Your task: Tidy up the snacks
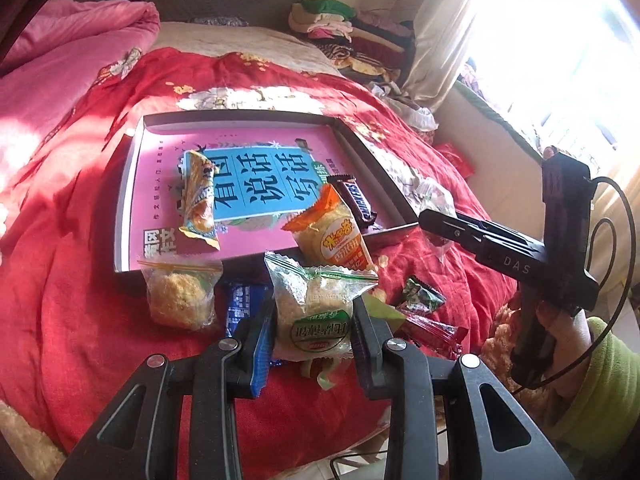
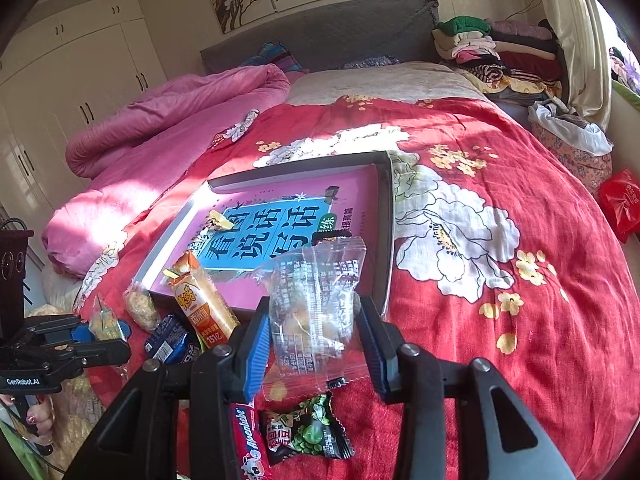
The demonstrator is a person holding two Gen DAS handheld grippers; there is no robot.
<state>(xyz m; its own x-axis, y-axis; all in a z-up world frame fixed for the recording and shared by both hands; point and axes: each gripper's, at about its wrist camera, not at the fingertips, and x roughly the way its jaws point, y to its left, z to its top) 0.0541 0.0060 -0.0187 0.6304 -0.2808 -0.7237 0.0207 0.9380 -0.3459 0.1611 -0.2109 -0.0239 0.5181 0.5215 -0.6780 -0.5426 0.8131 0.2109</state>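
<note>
A shallow grey tray (image 1: 128,184) lined with a pink book lies on the red bedspread; it also shows in the right wrist view (image 2: 386,208). In the tray lie a yellow snack packet (image 1: 198,200) and a Snickers bar (image 1: 354,200). An orange rice-cracker packet (image 1: 340,236) leans over the tray's front rim. My left gripper (image 1: 314,328) is shut on a green-labelled clear pastry packet (image 1: 316,312) in front of the tray. My right gripper (image 2: 314,340) is shut on a clear printed snack packet (image 2: 316,304) held above the tray's front edge.
Loose on the bedspread: a clear bag of crumbly pastry (image 1: 180,296), a blue packet (image 1: 240,304), a green pea packet (image 2: 306,434) and a red Alpenliebe stick (image 2: 250,448). A pink quilt (image 2: 168,120) lies left. Folded clothes (image 2: 492,48) are piled at the headboard.
</note>
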